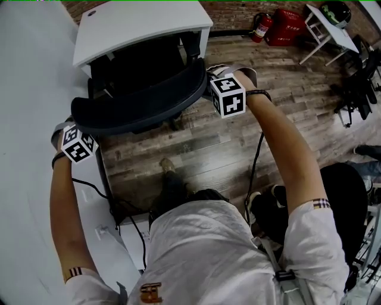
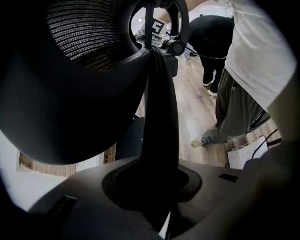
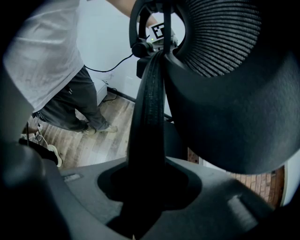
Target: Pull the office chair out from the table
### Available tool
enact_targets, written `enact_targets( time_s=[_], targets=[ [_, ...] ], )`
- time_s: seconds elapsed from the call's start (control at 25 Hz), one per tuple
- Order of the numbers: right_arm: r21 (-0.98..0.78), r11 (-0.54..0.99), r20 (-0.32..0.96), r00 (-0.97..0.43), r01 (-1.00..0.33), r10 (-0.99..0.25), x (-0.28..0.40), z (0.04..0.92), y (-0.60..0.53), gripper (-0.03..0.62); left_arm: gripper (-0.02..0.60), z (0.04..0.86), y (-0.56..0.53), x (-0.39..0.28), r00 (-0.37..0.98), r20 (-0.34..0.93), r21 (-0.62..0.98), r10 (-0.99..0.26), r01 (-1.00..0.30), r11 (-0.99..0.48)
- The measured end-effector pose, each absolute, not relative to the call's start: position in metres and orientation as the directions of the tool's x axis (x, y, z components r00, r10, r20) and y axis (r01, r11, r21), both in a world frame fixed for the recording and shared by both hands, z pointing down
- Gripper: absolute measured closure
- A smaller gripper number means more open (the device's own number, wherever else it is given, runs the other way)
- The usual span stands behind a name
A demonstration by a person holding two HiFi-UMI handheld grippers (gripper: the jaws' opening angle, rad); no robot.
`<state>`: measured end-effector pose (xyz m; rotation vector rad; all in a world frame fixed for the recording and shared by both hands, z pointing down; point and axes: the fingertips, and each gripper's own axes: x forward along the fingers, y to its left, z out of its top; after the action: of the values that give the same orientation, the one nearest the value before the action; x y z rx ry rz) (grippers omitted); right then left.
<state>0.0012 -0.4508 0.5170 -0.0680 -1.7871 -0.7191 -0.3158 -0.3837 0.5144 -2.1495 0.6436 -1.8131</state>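
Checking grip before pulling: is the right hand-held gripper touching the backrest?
Touching: the right gripper view shows the right hand-held gripper clamped on the backrest edge.

Black office chair [image 1: 138, 104] partly under table [image 1: 143, 25]

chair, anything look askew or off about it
Nothing stands out. The chair looks intact, seat partly under the table, its back rim gripped at either end by the left gripper and right gripper.

A dark wood-plank floor [image 1: 286, 113] runs to a red brick wall [image 1: 238, 9]. A red fire extinguisher [image 1: 261, 27] stands near a white side table [image 1: 345, 37].
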Motion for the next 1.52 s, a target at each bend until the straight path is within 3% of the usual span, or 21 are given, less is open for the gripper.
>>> enact_targets(
  time_s=[1.52],
  targets=[
    [0.429, 0.825, 0.888, -0.341, 0.369, -0.310, 0.048, 0.509, -0.212, 0.462, 0.486, 0.514, -0.152, -0.275, 0.144, 0.874, -0.441, -0.464, -0.164, -0.882]
  ],
)
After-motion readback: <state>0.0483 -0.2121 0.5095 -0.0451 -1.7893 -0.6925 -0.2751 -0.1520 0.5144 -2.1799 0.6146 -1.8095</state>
